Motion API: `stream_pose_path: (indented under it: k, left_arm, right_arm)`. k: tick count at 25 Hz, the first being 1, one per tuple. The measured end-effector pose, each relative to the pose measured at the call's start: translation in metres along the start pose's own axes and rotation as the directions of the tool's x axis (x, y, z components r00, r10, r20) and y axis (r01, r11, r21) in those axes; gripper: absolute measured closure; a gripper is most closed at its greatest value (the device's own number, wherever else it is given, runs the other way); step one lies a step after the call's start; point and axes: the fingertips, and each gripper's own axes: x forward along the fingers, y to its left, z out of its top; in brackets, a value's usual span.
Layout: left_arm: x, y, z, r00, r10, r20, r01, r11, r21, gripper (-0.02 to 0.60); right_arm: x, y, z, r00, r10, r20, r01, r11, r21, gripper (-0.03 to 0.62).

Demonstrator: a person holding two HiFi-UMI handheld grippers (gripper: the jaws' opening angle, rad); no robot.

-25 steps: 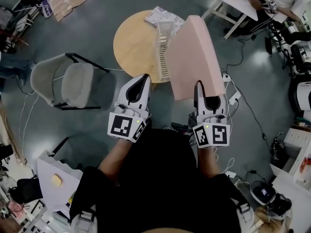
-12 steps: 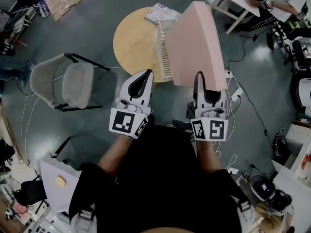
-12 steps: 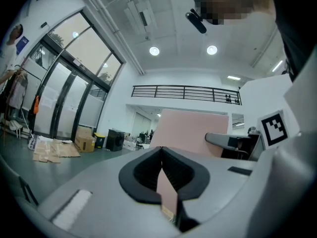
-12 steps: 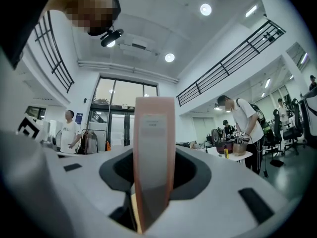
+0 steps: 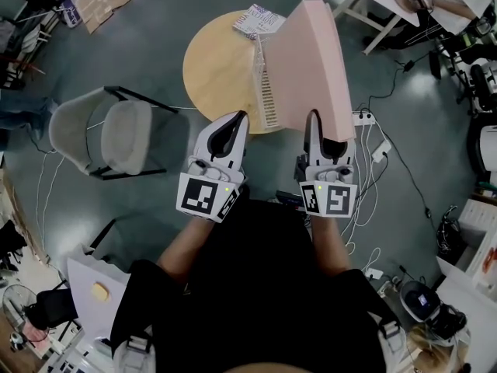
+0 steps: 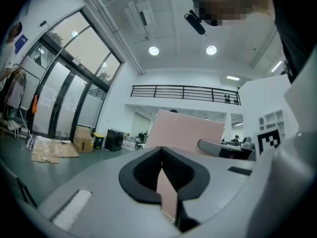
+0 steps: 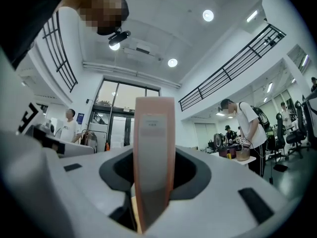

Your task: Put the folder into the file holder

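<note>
Versus a second ago: the right hand-held gripper (image 5: 313,119) has moved forward and slightly left, taking the pink folder (image 5: 311,68) further over the round counter (image 5: 213,68). The folder now overlaps more of the file holder (image 5: 266,92).

Right hand-held gripper is clamped on the folder's near edge. The folder is in the air, tilted, above the holder and not yet in it.

Left hand-held gripper (image 5: 238,120): jaws together, nothing in them, just left of the folder.

The file holder is white and slotted and stands on the counter. Can't tell what's inside. A patterned booklet (image 5: 260,20) lies at its far end.
</note>
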Motion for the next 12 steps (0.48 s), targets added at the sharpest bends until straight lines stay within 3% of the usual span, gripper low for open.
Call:
stream_pose_path:
  k: [12]
  left_arm:
    - [0.011,0.009,-0.005,1.0,-0.012,-0.015,0.012,1.0,-0.001,0.575]
  right_arm:
    - [0.015,-0.001,-0.034,1.0,-0.001,-0.029,0.001,1.0,0.01,0.453]
